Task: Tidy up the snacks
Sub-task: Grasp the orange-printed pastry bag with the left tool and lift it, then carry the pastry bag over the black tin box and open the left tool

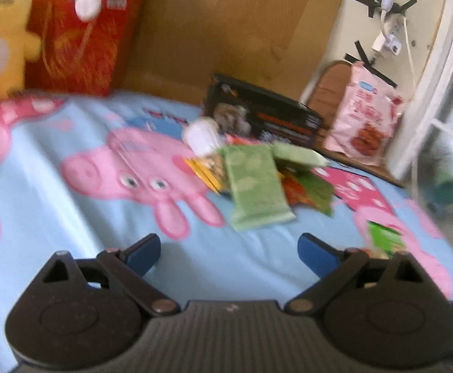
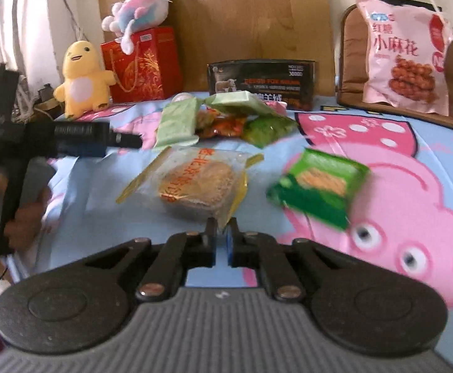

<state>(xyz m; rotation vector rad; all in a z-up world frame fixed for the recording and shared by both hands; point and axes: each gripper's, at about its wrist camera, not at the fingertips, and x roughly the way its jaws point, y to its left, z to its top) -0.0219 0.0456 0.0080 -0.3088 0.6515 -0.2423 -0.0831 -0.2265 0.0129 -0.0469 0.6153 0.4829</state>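
On the blue cartoon bedsheet (image 2: 108, 217) lies a clear, yellow-edged packet with a brown cake (image 2: 195, 183). My right gripper (image 2: 221, 227) is shut on its near corner. To the right of it sits a blurred green snack packet (image 2: 319, 186). Farther back is a pile of snacks (image 2: 223, 118): pale green packets, orange ones and a dark green one. In the left wrist view my left gripper (image 1: 229, 245) stands open above bare sheet, short of a pale green packet (image 1: 254, 186) at the front of the pile. A hand holds that gripper at the left of the right wrist view.
A black box (image 2: 260, 80) stands behind the pile against a cardboard sheet. A pink snack bag (image 2: 407, 59) leans on a brown cushion at the back right. A yellow plush toy (image 2: 80, 77) and a red gift bag (image 2: 142, 65) stand at the back left.
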